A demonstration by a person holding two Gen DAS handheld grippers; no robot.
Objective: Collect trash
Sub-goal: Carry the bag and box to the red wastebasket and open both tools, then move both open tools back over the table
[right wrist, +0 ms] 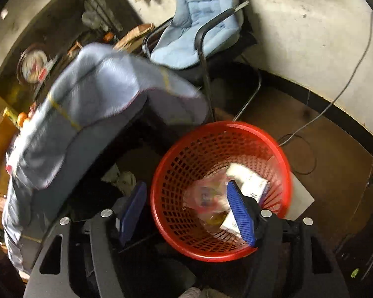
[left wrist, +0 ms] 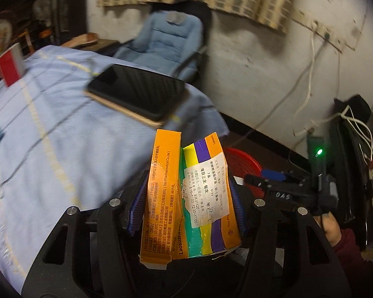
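Note:
My left gripper (left wrist: 187, 198) is shut on a crushed orange medicine box (left wrist: 186, 196) with green, yellow and purple stripes and a white label. It holds the box in the air past the table's edge. A red mesh basket (left wrist: 243, 161) shows just behind the box. In the right wrist view the same red basket (right wrist: 221, 149) stands on the floor with white boxes (right wrist: 248, 181) and a clear wrapper (right wrist: 206, 196) inside. My right gripper (right wrist: 189, 208) is open and empty above the basket's near rim. The right gripper also shows in the left wrist view (left wrist: 273, 183).
A table with a light blue cloth (left wrist: 62, 129) carries a black phone on a notebook (left wrist: 139, 92) and a red-and-white box (left wrist: 10, 67). A blue padded chair (right wrist: 201, 22) stands by the wall. Cables (left wrist: 308, 94) hang at the right.

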